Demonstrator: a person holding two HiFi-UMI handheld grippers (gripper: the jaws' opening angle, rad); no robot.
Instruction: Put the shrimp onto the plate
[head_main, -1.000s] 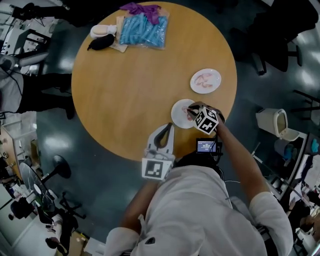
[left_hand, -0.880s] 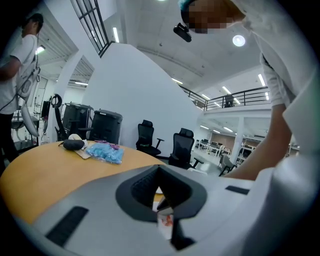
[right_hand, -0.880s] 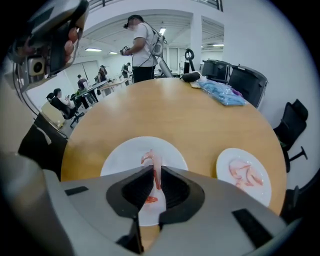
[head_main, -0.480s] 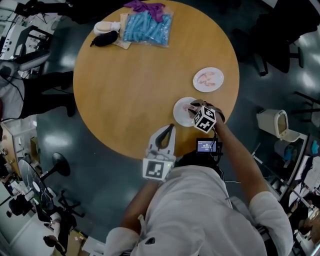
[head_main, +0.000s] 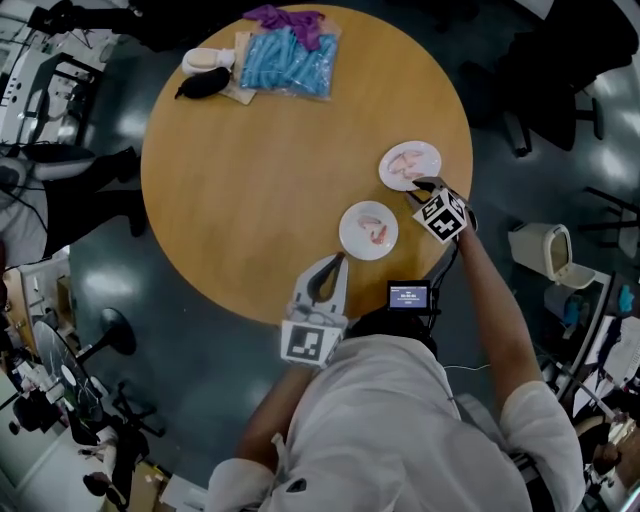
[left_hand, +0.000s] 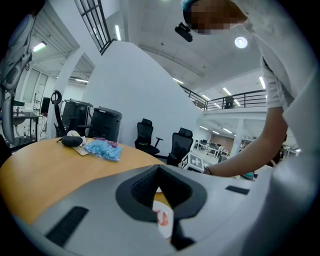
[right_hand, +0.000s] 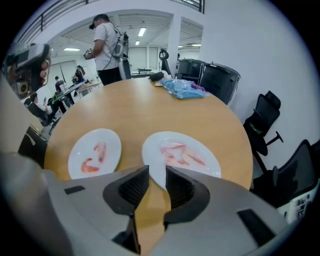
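Two white plates sit on the round wooden table (head_main: 260, 190). The near plate (head_main: 369, 230) (right_hand: 95, 152) holds two pink shrimp (head_main: 377, 233) (right_hand: 100, 149). The far plate (head_main: 410, 165) (right_hand: 200, 165) holds several shrimp (right_hand: 180, 154). My right gripper (head_main: 419, 188) (right_hand: 157, 176) hovers at the far plate's near rim; its jaws are opening and nothing is between them. My left gripper (head_main: 342, 258) (left_hand: 158, 168) rests over the table's front edge, shut and empty, and the near plate (left_hand: 165, 220) shows through below its jaws.
At the table's far side lie a bag of blue items (head_main: 285, 60), a purple cloth (head_main: 285, 17), a black object (head_main: 203, 85) and a cream item (head_main: 205, 60). A bin (head_main: 550, 245) stands right of the table. A person (right_hand: 107, 45) stands beyond the table.
My right gripper has moved from over the near plate to the far plate's rim, and its jaws have parted. Two shrimp now show on the near plate. The left gripper stayed put.
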